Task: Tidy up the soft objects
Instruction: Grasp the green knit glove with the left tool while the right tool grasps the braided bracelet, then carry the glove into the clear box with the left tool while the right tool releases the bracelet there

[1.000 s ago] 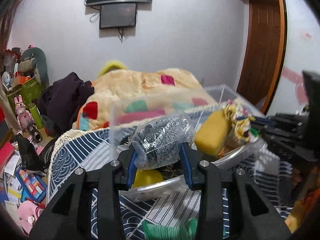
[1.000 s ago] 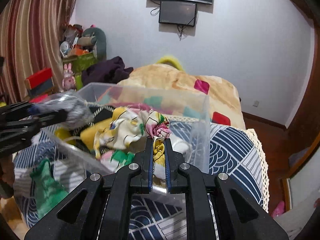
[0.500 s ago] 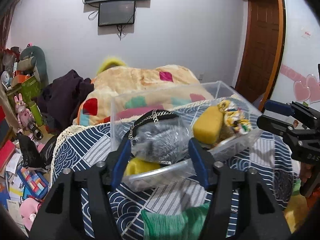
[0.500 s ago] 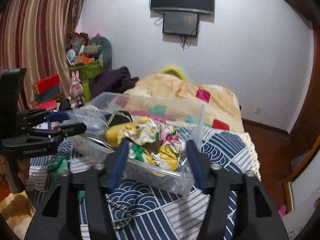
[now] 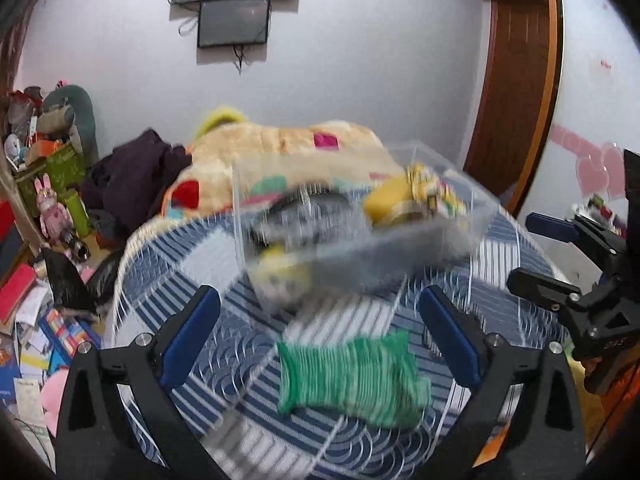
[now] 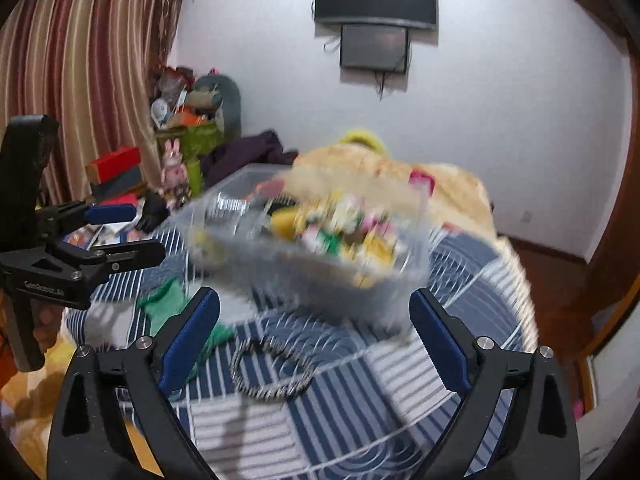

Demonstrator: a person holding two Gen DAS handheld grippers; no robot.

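Note:
A clear plastic bin [image 5: 400, 248] sits on the blue patterned cloth [image 5: 224, 360]; it also shows in the right wrist view [image 6: 320, 272]. In it lie a grey furry item [image 5: 312, 220], a yellow sponge [image 5: 384, 204] and a floral cloth [image 6: 344, 224]. A green knitted piece [image 5: 348, 380] lies on the cloth in front of the bin, between my left fingers. A chain [image 6: 272, 372] lies in front of my right gripper. My left gripper [image 5: 320, 336] is open and empty. My right gripper [image 6: 314, 340] is open and empty. Both views are blurred.
A beige blanket with coloured squares [image 5: 304, 152] and dark clothes [image 5: 132, 176] lie behind the bin. Toys and boxes [image 5: 48, 200] clutter the floor at the left. A wooden door [image 5: 512, 80] stands at the right. Striped curtains [image 6: 80, 60] hang left.
The left gripper let go of the grey furry item into the bin and the right let go of the floral cloth. Both opened wide and drew back from the bin.

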